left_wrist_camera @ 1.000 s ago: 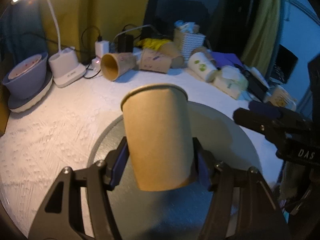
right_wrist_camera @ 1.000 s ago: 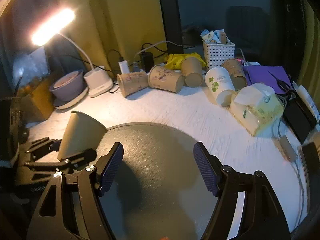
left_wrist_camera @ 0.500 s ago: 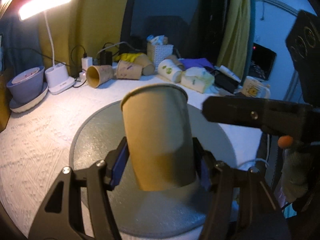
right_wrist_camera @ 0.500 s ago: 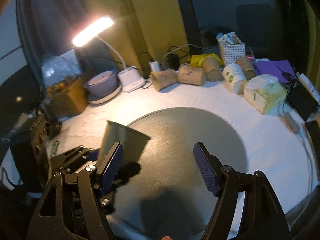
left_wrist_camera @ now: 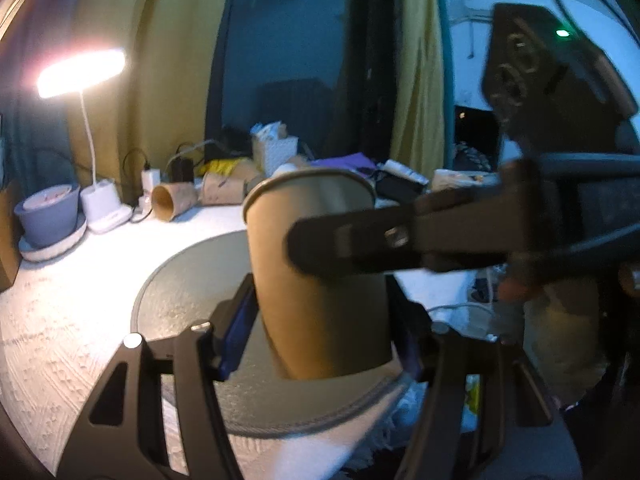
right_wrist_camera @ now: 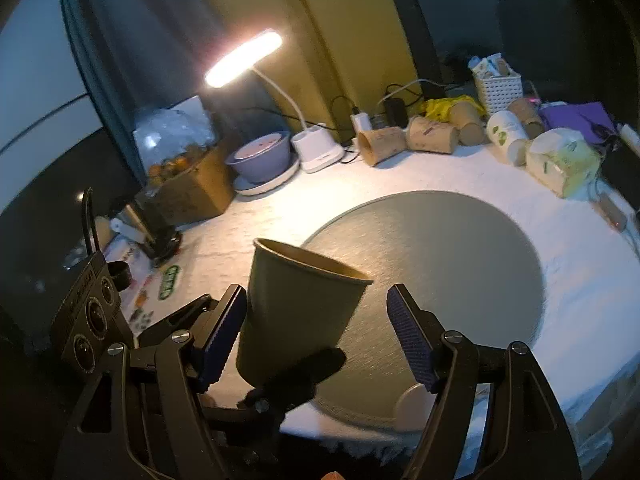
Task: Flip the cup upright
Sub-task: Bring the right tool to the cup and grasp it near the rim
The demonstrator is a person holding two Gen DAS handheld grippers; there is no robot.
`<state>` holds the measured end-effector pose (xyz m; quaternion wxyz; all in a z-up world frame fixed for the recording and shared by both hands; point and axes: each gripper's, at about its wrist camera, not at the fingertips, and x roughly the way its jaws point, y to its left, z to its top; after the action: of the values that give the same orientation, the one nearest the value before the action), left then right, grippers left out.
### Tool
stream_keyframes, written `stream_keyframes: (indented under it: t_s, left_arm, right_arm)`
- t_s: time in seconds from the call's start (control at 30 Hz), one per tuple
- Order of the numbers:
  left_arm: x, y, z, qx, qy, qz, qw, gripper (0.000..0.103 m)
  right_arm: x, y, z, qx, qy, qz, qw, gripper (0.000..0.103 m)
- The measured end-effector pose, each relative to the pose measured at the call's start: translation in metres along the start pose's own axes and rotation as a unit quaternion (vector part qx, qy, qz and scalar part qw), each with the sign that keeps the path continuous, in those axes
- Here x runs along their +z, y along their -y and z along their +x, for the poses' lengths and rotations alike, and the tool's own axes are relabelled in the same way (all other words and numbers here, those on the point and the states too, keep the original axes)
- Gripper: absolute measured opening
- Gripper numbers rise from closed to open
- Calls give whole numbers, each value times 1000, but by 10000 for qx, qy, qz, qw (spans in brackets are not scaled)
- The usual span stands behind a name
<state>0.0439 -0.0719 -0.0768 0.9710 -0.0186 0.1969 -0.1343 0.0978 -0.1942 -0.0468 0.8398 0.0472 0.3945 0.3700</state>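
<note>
- Presently, my left claw [left_wrist_camera: 320, 336] was clamped on the brown paper cup [left_wrist_camera: 316, 272], its blue pads pressed against the lower wall on either side.
- The cup stood mouth-up with a slight tilt, rim at the top, and was held above the near part of the round grey mat [right_wrist_camera: 440, 248], clear of its surface.
- My right claw [right_wrist_camera: 316, 336] was spread apart, with the cup's body lying between its ribbed pads; the left pad sat just beside the cup wall, the right pad stood well apart from it.
- In the left wrist view, one finger [left_wrist_camera: 360, 244] of my right claw crossed in front of the cup's upper half, blurred.
- The grey mat lay on the white textured counter [right_wrist_camera: 580, 264], with its near edge at the counter's front edge.
- At the back of the counter, a lit desk lamp [right_wrist_camera: 244, 58] stood on a white base, beside a purple bowl [right_wrist_camera: 262, 156] set on a plate.
- Several other paper cups [right_wrist_camera: 384, 146] lay on their sides along the back, near a white lattice basket [right_wrist_camera: 498, 90] and a white cup with green leaf print [right_wrist_camera: 508, 136].
- A cardboard box [right_wrist_camera: 192, 188] stood at the left end of the counter, and a pale tissue pack [right_wrist_camera: 564, 162] lay at the right.
</note>
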Motion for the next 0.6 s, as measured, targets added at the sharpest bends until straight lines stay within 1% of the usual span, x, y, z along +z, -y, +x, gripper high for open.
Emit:
stream_keyframes:
  t_s: [0.1, 0.2, 0.4, 0.6]
  left_arm:
    - [-1, 8, -11, -103, 183, 164, 9996, 62]
    - [1, 12, -18, -200, 291, 221, 9991, 62]
    - [4, 15, -25, -327, 417, 324, 9981, 62]
    - [2, 20, -27, -297, 441, 482, 9974, 62]
  right_arm:
    - [-5, -7, -3, 96, -35, -9, 9999, 75]
    - [-7, -13, -6, 150, -36, -52, 9999, 75]
    - [-6, -15, -11, 328, -7, -9, 9995, 75]
    - [-7, -18, -8, 405, -68, -59, 9991, 75]
